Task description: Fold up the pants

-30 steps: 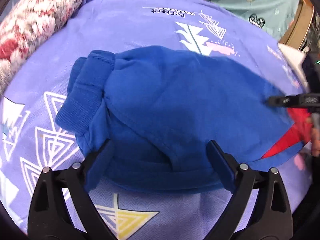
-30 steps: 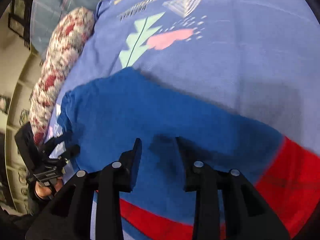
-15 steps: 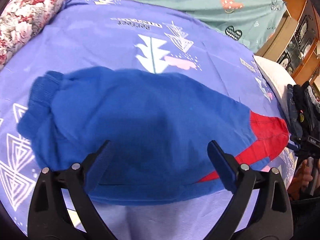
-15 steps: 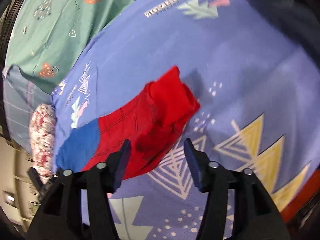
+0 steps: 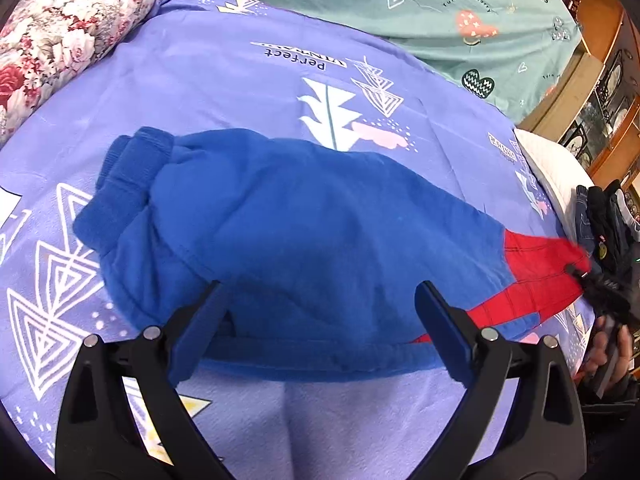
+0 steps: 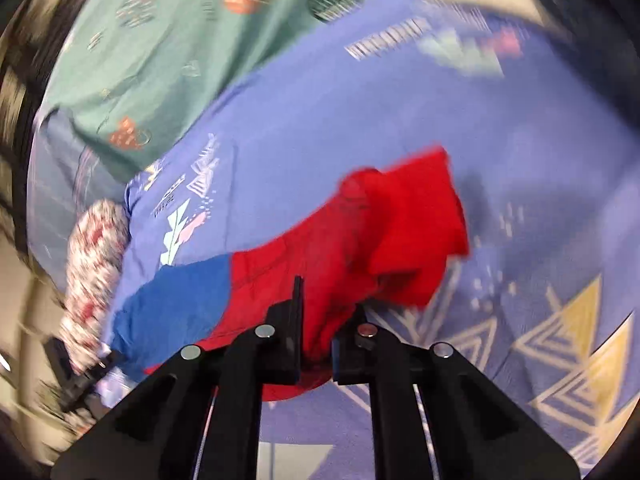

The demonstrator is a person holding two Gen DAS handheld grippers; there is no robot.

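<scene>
The pants [image 5: 304, 232] are blue with a red lower part and lie across the purple patterned bed sheet [image 5: 224, 76]. The ribbed blue cuffs [image 5: 120, 184] are at the left; the red end [image 5: 536, 280] is at the right. My left gripper [image 5: 320, 320] is open, its jaws wide apart over the near blue edge, holding nothing. My right gripper [image 6: 316, 320] is shut on the red part of the pants [image 6: 384, 232], with red cloth bunched between its jaws. The right gripper also shows in the left wrist view [image 5: 600, 292] at the red end.
A floral pillow [image 5: 60, 40] lies at the far left. A green patterned sheet [image 5: 420, 12] covers the back. Dark clothes [image 5: 608, 220] are piled at the right by a white cushion [image 5: 552, 164] and wooden furniture [image 5: 592, 52].
My right gripper has closed on the red end of the pants, where it was open half a second ago. My left gripper stayed open and shifted slightly over the blue part.
</scene>
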